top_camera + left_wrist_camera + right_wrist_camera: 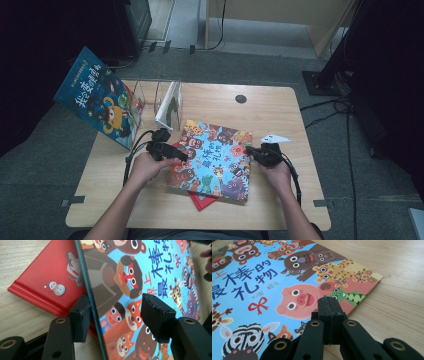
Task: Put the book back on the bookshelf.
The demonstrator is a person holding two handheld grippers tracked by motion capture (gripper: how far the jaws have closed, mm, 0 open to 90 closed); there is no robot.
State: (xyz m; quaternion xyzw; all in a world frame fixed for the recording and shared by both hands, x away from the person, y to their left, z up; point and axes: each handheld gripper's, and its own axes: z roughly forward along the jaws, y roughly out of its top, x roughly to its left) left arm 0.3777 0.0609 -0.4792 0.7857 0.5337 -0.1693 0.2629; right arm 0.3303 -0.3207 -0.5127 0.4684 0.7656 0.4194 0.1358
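A colourful animal picture book (215,160) lies mid-table on top of a red book (202,200). My left gripper (172,150) is at the picture book's left edge. In the left gripper view it (117,315) stands open astride that edge. One pad (80,317) sits beside the edge above the red book (50,277), the other hovers over the cover (150,270). My right gripper (252,151) is at the book's right edge. It (329,307) is shut with nothing between its jaws, its tips low over the cover (262,285).
A blue picture book (97,97) leans against a clear stand (150,100) at the table's back left. A white book (169,107) stands upright in the stand. A white paper scrap (276,138) lies right of the books. The wooden table (280,200) has a round grommet (241,99).
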